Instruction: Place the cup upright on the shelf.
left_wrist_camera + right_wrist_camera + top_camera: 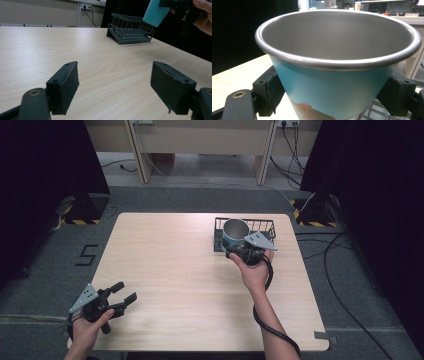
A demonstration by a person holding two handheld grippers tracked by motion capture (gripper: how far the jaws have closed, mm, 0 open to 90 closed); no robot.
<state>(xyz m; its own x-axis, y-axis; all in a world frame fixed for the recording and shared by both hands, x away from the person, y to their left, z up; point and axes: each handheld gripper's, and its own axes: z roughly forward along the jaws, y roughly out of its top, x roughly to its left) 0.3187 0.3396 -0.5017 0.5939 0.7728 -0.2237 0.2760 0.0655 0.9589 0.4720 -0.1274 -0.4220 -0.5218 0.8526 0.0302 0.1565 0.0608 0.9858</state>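
Brushed-metal cup (337,62), matt wood-grain table (175,270), wire basket (130,28).

Probably a lab or test room: a bare wooden worktop (190,285) on grey carpet, black curtains (45,165) at both sides, hazard-striped stand bases (80,221), loose cables (345,285), wall sockets (85,6).

A: The high view looks forward and down over the whole surface (200,285).

B: The left camera sits low at 7 o'clock, facing the basket (130,31) at 1 o'clock. The right camera is pressed close to a cup (337,75). All three share that cup.
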